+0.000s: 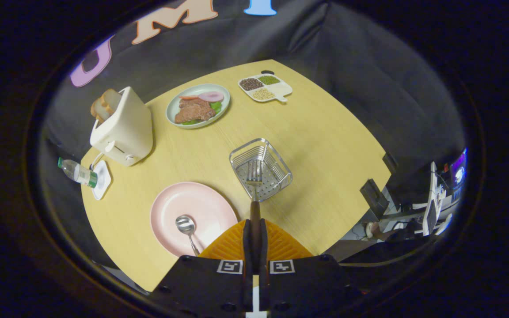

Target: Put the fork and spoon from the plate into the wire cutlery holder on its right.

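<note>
Gripper (255, 229) pinching fork (254, 185) handle over wire holder (261, 168) (spoon (187, 226) waiting on plate (192, 218)); off-centre release likely drops tines outside rim.

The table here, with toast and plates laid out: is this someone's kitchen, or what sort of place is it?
Probably a staged recording booth, not a home kitchen. The wooden table is hung round with black cloth, the toaster and plate of meat look like props, and the gripper holds a fork over the wire holder.
</note>
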`<state>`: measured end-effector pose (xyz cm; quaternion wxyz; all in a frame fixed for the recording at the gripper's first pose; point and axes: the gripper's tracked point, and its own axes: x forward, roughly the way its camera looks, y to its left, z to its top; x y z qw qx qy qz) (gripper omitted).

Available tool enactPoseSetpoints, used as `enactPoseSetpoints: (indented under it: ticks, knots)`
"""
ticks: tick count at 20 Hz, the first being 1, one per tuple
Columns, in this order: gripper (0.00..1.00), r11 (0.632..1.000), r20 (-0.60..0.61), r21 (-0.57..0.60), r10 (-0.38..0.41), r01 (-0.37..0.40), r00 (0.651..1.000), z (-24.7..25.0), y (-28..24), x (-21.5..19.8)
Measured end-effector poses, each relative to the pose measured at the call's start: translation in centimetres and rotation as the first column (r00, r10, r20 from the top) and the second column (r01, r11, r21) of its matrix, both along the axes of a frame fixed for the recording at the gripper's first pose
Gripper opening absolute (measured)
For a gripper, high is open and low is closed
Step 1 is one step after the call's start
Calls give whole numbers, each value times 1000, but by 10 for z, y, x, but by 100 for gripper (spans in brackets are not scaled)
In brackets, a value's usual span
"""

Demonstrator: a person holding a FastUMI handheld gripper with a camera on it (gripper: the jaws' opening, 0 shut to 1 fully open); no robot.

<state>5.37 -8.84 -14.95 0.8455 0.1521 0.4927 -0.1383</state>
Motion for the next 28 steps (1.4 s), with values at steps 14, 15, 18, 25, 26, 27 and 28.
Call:
enactPoseSetpoints:
  ticks: [14,15,18,25,26,27,28]
  knots:
    - [11,997,-120,58,56,-49,991,-22,-19,28]
    - [26,997,-115,58,65,-59,991,-19,-18,28]
    - [71,995,-77,42,95,-92,992,-11,-19,33]
    - [100,990,-33,-46,129,-130,991,10,-20,19]
    - [100,989,-26,-62,132,-133,991,14,-20,17]
    - [100,987,-14,-77,138,-139,990,17,-19,16]
    - [100,985,-4,-89,150,-149,989,20,-16,14]
